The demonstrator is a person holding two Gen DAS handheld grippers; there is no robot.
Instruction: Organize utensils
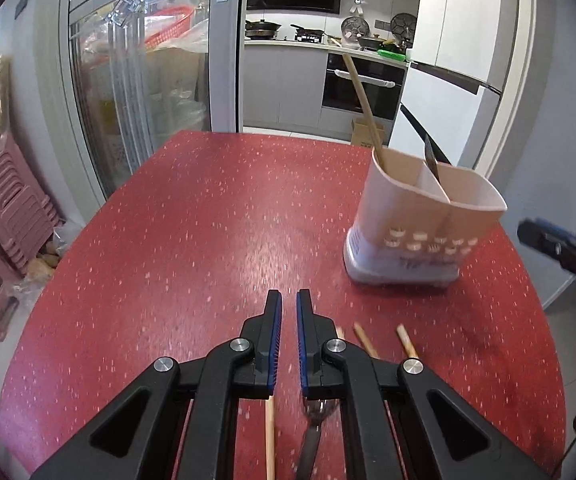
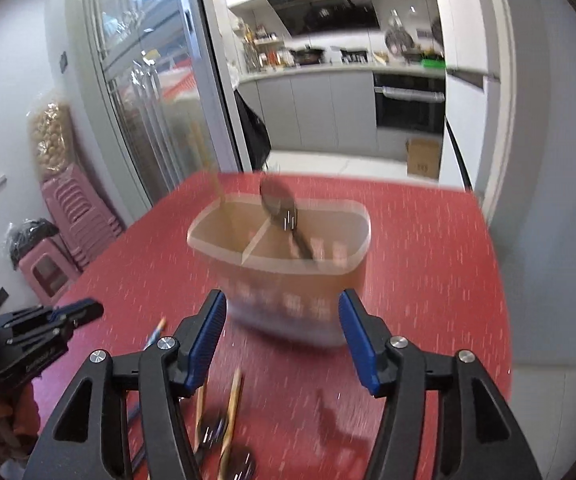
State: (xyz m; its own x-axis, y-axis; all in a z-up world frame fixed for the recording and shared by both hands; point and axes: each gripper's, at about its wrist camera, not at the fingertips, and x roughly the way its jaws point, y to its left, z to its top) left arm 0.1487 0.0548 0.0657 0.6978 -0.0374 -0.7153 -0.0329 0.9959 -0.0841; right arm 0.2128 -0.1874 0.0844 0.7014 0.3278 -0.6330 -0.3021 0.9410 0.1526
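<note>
A beige utensil caddy (image 1: 419,216) with divided compartments stands on the red table (image 1: 208,220). A wooden chopstick (image 1: 361,104) and a dark utensil (image 1: 431,158) stand in it. My left gripper (image 1: 289,300) is nearly shut and empty, low over the table. Loose wooden chopsticks (image 1: 405,344) and a dark fork (image 1: 311,436) lie under and beside it. In the right wrist view my right gripper (image 2: 282,316) is open and empty, just in front of the caddy (image 2: 288,256), where a dark spoon (image 2: 284,212) leans. Blurred utensils (image 2: 232,408) lie below it.
Stacked pink stools (image 1: 12,200) stand left of the table. A glass sliding door (image 1: 140,72) and a kitchen with an oven (image 1: 361,88) are behind. The left gripper (image 2: 48,328) shows at the left in the right wrist view. The table's right edge (image 1: 535,280) is near the caddy.
</note>
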